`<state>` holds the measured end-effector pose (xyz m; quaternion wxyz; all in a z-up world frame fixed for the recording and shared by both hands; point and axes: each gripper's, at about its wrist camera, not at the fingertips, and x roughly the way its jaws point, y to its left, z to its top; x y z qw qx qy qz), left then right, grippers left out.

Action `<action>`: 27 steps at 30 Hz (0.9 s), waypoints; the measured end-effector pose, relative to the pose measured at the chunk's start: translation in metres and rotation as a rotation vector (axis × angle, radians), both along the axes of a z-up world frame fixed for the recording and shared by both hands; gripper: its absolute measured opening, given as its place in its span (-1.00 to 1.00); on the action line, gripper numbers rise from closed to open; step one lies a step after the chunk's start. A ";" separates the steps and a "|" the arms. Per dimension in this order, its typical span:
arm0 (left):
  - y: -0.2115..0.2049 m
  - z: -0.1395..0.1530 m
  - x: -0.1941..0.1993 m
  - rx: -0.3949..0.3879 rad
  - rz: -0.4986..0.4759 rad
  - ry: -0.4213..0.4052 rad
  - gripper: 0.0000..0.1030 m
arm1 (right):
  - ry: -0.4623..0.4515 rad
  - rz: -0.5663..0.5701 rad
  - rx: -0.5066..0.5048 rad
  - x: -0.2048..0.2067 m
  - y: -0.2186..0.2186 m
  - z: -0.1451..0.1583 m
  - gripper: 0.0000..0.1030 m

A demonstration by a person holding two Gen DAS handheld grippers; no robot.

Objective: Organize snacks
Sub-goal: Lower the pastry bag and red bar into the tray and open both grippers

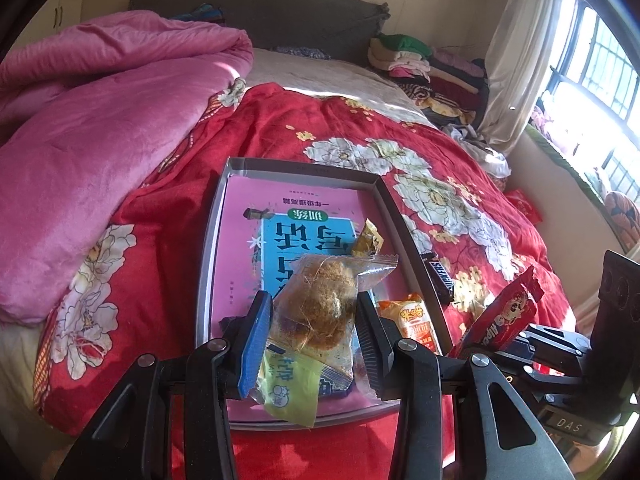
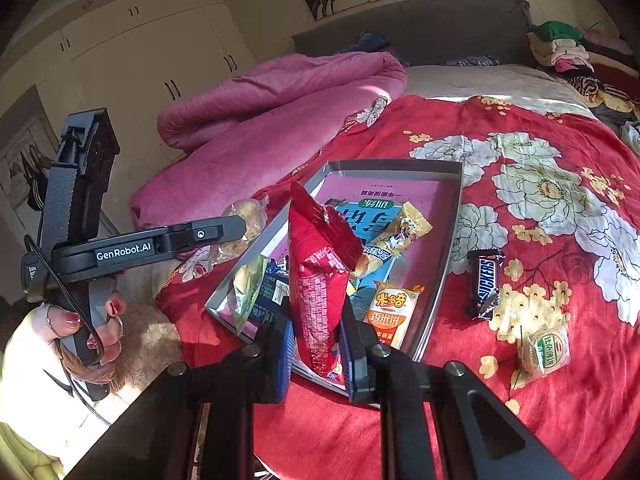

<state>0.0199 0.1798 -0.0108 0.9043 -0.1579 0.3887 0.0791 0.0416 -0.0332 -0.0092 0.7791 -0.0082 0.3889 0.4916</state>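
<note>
My left gripper (image 1: 314, 320) is shut on a clear packet holding a brown floss bun (image 1: 324, 296), above the near end of a grey tray (image 1: 210, 248) lined with a pink book. My right gripper (image 2: 316, 336) is shut on a tall red snack packet (image 2: 320, 276), upright over the tray's near rim (image 2: 456, 216). In the tray lie a yellow packet (image 2: 404, 232), an orange rice-cracker packet (image 2: 394, 312) and a green-and-blue packet (image 2: 256, 292). The left gripper (image 2: 238, 227) with its bun packet (image 2: 248, 216) shows left of the tray in the right wrist view.
A Snickers bar (image 2: 486, 284) and a clear green-labelled packet (image 2: 544, 352) lie on the red flowered quilt (image 2: 540, 184) right of the tray. A pink blanket (image 1: 100, 128) is heaped at the left. Folded clothes (image 1: 420, 64) are stacked by the headboard. A hand (image 2: 92, 320) grips the left handle.
</note>
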 end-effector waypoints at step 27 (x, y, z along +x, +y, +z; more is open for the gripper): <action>-0.011 -0.025 0.018 0.018 -0.031 0.050 -0.14 | 0.083 -0.009 -0.061 0.017 0.014 -0.032 -0.20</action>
